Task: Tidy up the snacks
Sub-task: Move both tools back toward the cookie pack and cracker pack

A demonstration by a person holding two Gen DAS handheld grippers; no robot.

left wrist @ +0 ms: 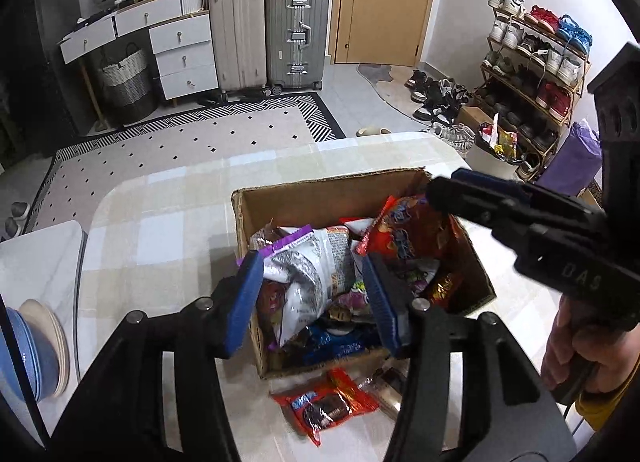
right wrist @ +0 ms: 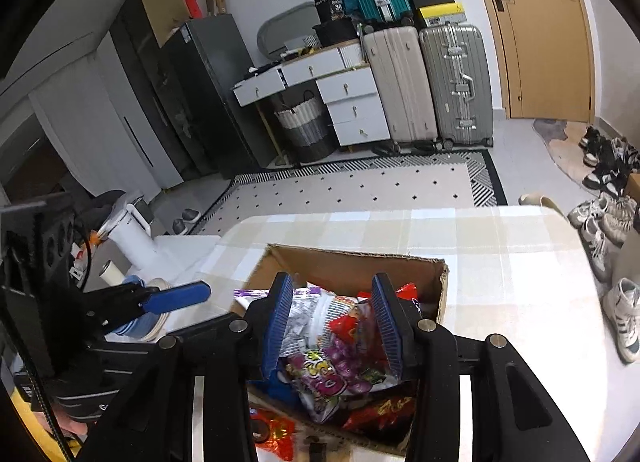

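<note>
An open cardboard box full of snack packets stands on the checked table; it also shows in the right wrist view. My left gripper is open above the box, over a silver and purple bag. A red packet leans at the box's far right. A small red packet lies on the table in front of the box. My right gripper is open above a purple candy bag in the box, and it reaches in from the right in the left wrist view.
Stacked bowls sit at the table's left edge on a white side surface. A white appliance stands further left. Suitcases, a drawer unit and a shoe rack line the room beyond the patterned rug.
</note>
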